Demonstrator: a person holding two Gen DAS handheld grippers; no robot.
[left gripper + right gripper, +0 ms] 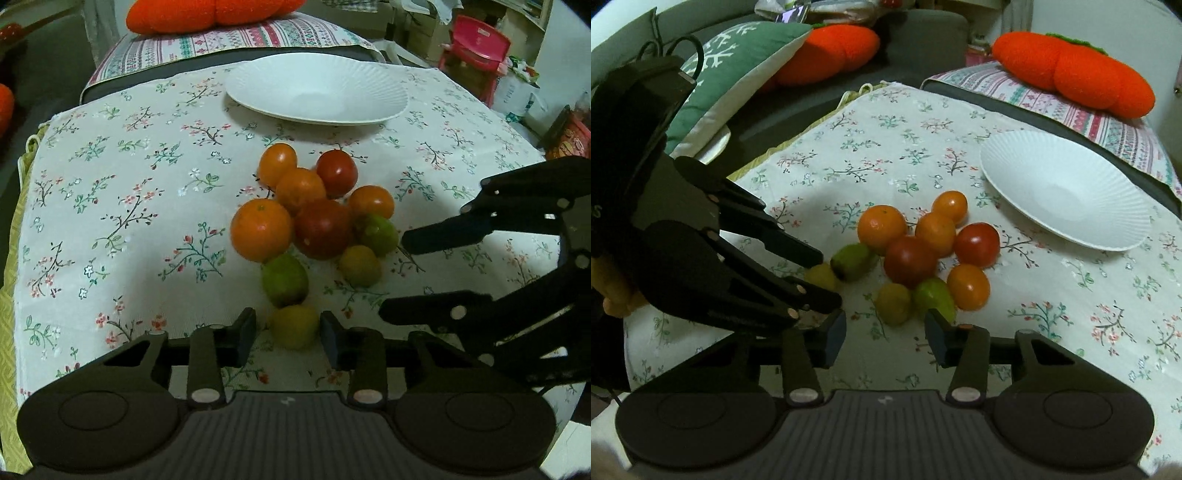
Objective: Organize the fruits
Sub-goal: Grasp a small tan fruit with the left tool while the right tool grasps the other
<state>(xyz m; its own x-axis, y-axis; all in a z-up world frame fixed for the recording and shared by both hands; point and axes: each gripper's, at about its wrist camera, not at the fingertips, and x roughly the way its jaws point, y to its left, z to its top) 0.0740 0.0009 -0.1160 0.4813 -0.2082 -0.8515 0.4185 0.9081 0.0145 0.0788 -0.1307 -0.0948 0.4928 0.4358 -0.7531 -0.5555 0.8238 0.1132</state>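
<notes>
A cluster of small fruits lies on the floral cloth: several orange ones such as the big one [261, 235] [882, 229], two dark red ones [322, 228] [910, 261], two green ones [285, 280] [851, 261] and two yellow-green ones. My left gripper [288, 334] is open, its pads on either side of the nearest yellow-green fruit [294, 326] [822, 276]. My right gripper [885, 332] is open, just short of another yellow-green fruit [894, 303] and a green one [936, 298]. Each gripper shows in the other's view, the left [827, 280] and the right [393, 277]. An empty white plate [317, 88] [1063, 192] sits beyond the fruits.
Orange plush cushions [1075, 70] [827, 55] and a green pillow [735, 70] lie behind the cloth. A striped mat [229, 42] borders the far edge. A pink chair [478, 48] stands at the back right. The cloth's left edge [22, 206] drops off.
</notes>
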